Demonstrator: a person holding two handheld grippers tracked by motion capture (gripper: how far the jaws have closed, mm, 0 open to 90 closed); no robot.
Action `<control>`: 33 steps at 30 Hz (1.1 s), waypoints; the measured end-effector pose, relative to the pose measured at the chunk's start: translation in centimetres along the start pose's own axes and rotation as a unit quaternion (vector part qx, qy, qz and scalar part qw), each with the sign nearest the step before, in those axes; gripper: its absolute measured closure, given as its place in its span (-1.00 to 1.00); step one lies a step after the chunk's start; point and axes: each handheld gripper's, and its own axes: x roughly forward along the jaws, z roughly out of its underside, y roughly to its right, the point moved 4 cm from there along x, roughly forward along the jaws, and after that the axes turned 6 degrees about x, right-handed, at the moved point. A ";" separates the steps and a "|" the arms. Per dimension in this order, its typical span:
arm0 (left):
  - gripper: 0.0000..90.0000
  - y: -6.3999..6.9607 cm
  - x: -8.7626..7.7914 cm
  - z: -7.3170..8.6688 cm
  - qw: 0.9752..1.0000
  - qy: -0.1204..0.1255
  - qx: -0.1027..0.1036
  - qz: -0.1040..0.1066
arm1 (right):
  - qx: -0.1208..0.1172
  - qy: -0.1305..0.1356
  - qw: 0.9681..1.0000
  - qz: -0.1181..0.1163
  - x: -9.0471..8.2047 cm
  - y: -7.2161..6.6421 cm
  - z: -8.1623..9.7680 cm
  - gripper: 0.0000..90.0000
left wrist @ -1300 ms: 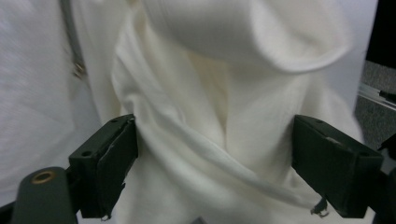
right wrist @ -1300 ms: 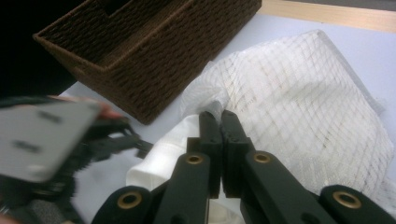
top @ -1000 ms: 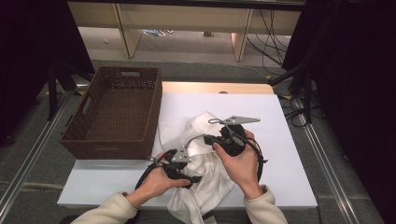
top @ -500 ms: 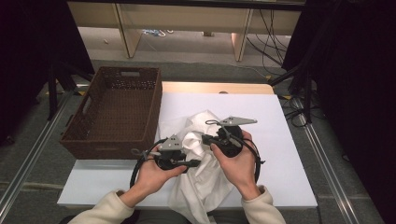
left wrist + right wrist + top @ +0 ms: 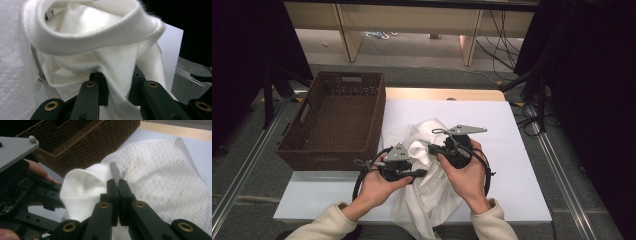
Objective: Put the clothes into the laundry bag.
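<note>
The left gripper (image 5: pixel 419 173) has its jaws clenched on a thick fold of the white garment (image 5: pixel 427 195); they have just been closing, with that cloth bunched between them. The right gripper (image 5: pixel 432 148) has its jaws pinched tight on the thin edge of a white mesh bag (image 5: pixel 160 170) by its zipper. Compared with a second ago, the left gripper has come up off the desk (image 5: pixel 512 130) and now sits level with the right one, the garment lifted with it.

The mesh bag lies crumpled mid-desk, and the garment hangs down over the near edge. The brown wicker basket (image 5: pixel 337 125) stands on the desk's left end, just beside the cloth, with nothing visible inside it.

Both forearms reach in from the near side, and the grippers face each other close together above the cloth.
</note>
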 end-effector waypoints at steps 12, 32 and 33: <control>0.67 -1.0 1.3 -2.0 0.998 0.013 0.023 -0.056 | -0.011 0.025 1.000 0.002 0.1 -0.4 -0.1 1.00; 0.08 -2.4 4.6 -0.9 0.995 0.029 0.067 -0.064 | 0.030 0.021 0.999 0.021 -0.1 2.5 -0.2 1.00; 0.01 -2.2 4.1 -0.7 0.995 0.027 0.064 -0.064 | 0.028 0.022 0.999 0.021 -0.1 2.6 -0.2 1.00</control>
